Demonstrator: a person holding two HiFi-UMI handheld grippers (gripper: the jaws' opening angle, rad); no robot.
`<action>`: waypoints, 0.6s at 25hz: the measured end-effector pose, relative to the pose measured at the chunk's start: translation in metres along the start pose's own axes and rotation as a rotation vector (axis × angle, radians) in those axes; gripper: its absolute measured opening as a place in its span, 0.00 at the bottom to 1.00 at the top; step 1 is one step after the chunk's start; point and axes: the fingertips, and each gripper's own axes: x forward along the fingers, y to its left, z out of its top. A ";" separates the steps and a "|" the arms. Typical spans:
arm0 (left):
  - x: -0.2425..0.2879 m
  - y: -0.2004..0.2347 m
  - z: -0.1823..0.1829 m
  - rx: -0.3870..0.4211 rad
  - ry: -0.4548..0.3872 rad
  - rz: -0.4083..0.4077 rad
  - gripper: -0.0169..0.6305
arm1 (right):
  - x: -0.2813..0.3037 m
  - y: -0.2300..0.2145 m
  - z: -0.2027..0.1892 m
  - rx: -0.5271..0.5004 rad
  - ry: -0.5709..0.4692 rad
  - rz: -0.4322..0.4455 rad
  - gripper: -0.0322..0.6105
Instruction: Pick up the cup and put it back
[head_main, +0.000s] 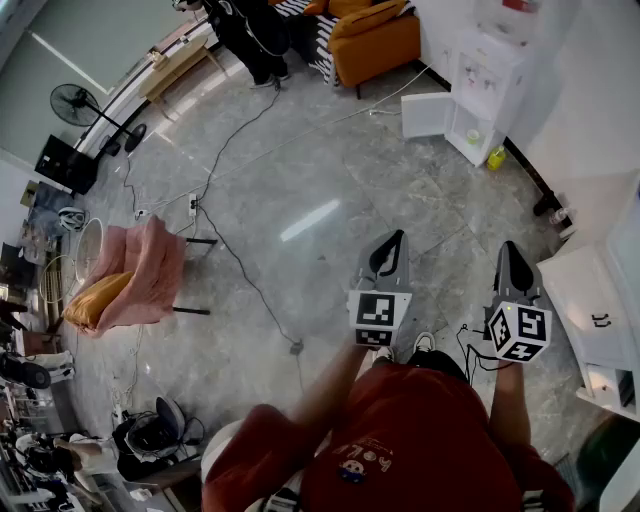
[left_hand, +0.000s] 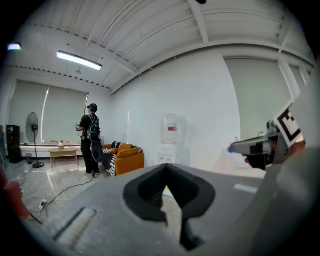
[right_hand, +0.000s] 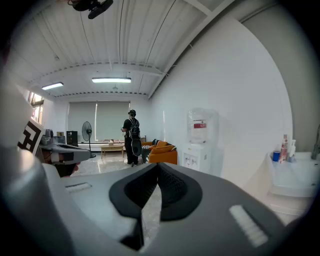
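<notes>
No cup that I can pick out in any of the three views, so where the target is stays open. Both grippers are held out in front of the person, side by side and a little apart, noses just below level, over bare floor (head_main: 300, 220). The left gripper (head_main: 396, 238) has its jaws closed tip to tip with nothing between them; its own view shows only floor through the slot behind the tips. The right gripper (head_main: 510, 248) is the same, jaws fully together and empty. Nothing on the line either one points along looks graspable, just open room and the far wall. The likeliest place for a cup is the white counter (head_main: 585, 300) off to the person's right. The right gripper view catches its top (right_hand: 295, 175) with some bottles (right_hand: 286, 147) and a small blue item (right_hand: 275, 156) on it, too small to say whether any of that is a cup. The other candidate is the water dispenser (head_main: 480, 90) ahead and to the right, with a small yellow-green object (head_main: 496, 157) on the floor beside it, also unreadable. Either way the target would lie right of both noses, and the right gripper sits nearer both spots. My read is that the next move is a swing or step to the right, led by the right hand, and the jaws must open before any approach. The cup's axis can't be called until it is in frame.
</notes>
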 end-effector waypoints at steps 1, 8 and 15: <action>-0.002 0.001 0.001 0.000 -0.003 -0.001 0.03 | -0.001 0.002 0.000 -0.002 0.000 -0.002 0.05; -0.017 0.012 0.000 -0.031 -0.013 -0.017 0.02 | -0.008 0.019 -0.004 0.005 -0.002 -0.012 0.05; -0.034 0.034 -0.006 -0.039 -0.021 -0.028 0.02 | -0.008 0.048 -0.009 0.003 -0.001 -0.025 0.05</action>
